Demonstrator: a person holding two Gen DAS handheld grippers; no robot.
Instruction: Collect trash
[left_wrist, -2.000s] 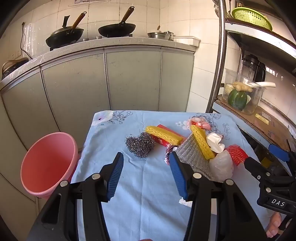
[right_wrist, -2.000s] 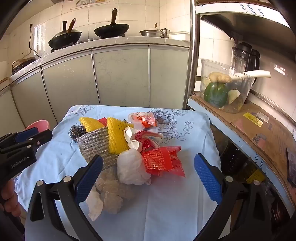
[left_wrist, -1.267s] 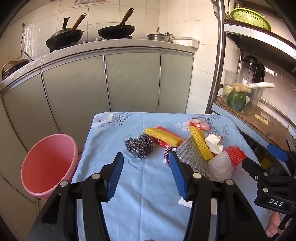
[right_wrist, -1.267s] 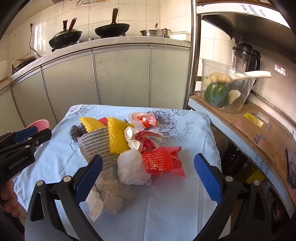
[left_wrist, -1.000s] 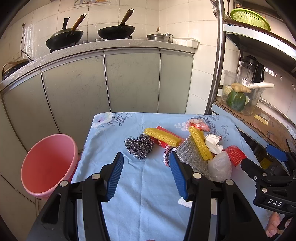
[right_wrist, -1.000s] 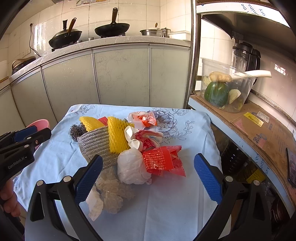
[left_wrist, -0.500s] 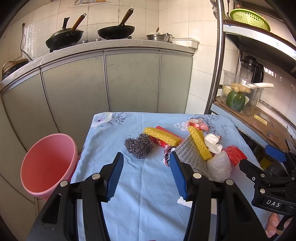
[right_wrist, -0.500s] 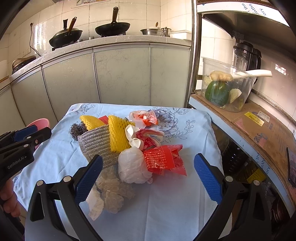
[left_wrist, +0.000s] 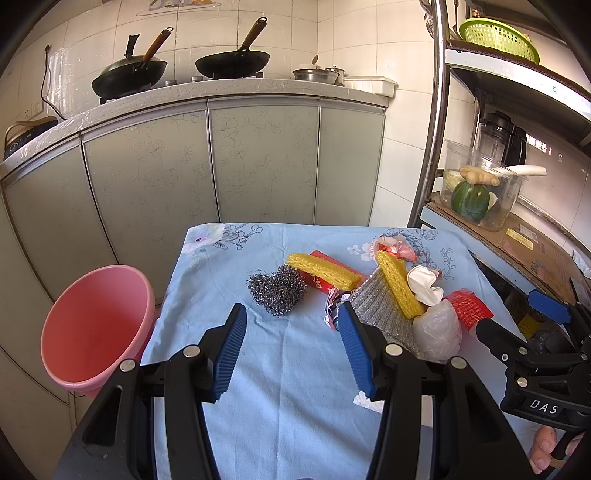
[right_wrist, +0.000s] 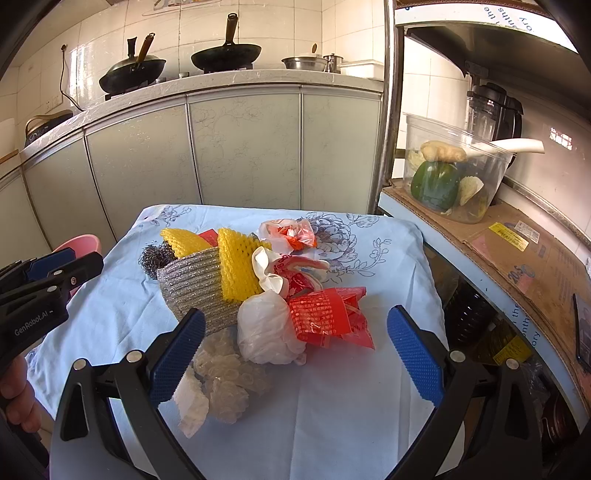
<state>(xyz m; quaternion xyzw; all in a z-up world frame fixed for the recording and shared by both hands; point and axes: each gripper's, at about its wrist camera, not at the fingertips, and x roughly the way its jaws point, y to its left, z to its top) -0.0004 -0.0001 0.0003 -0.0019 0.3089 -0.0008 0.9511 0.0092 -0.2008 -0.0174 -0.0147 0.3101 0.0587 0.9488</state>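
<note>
Blue cloth covers the bench (left_wrist: 280, 373), and the trash pile (right_wrist: 273, 284) sits in the middle of it. The pink bucket (left_wrist: 92, 328) stands just beside the bench. The left gripper (left_wrist: 291, 350) and right gripper (right_wrist: 295, 347) have their fingers spread wide, holding nothing.

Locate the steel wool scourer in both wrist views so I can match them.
Left wrist: steel wool scourer sits centre frame on the blue cloth, alone, left of the trash pile.
Right wrist: steel wool scourer at left-centre, partly hidden behind the silver mesh sponge.
Shared landmark: yellow foam net beside it.
</note>
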